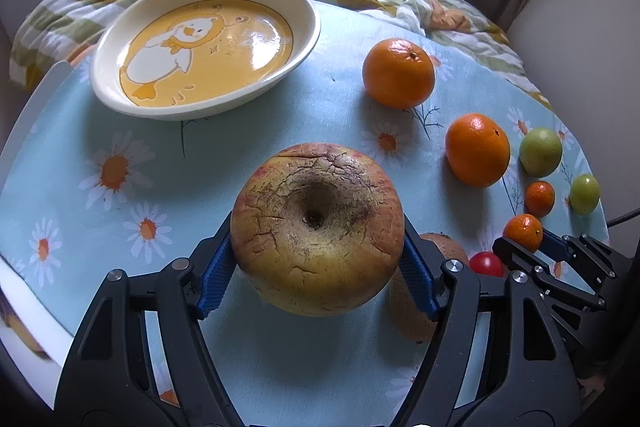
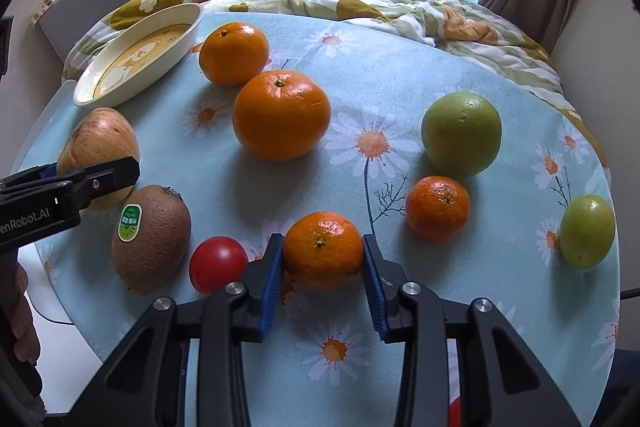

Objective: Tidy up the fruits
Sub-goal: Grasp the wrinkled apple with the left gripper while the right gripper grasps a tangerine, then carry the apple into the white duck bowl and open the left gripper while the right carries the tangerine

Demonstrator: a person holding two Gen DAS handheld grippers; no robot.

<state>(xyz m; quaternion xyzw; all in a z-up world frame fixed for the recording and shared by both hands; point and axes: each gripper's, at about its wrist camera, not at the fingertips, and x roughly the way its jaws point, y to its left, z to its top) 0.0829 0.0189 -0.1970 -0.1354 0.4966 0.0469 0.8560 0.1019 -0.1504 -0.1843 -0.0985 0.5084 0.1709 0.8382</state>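
1. Table [image 2: 400, 39]: round, daisy-print blue cloth; carries every item below.
2. Dish [image 1: 304, 39]: cream oval with duck motif, at the far left of the table, holding no fruit. Judged the collection point.
3. Left gripper [image 1: 318, 251]: blue pads pressed on both flanks of the apple, grasping it.
4. Right gripper [image 2: 323, 259]: pads flank the small mandarin, left pad touching, right pad at the skin; grasping it as far as can be judged.
5. Apple [image 1: 316, 235]: yellow-red, cracked skin, stem pit up. A shadow lies beneath it, so it seems lifted clear of the cloth; it sits in front of the dish.
6. Large oranges, 2 [image 2: 282, 115] [image 2: 234, 53]: touching or nearly so, mid-table.
7. Kiwi [image 2: 152, 239]: stickered, just beside the apple.
8. Large green fruit [image 2: 460, 133]: right of centre.
9. Small mandarin [image 2: 323, 249]: nearest the right gripper's camera, on the cloth.
10. Second mandarin [image 2: 438, 209], small green fruit [image 2: 586, 231], red tomato-like fruit [image 2: 218, 263].

Handling note: carry the apple level over the dish rim and lower it onto the dish floor before opening; the cracked skin suggests light pressure. Lift the mandarin straight up to avoid nudging the red fruit.
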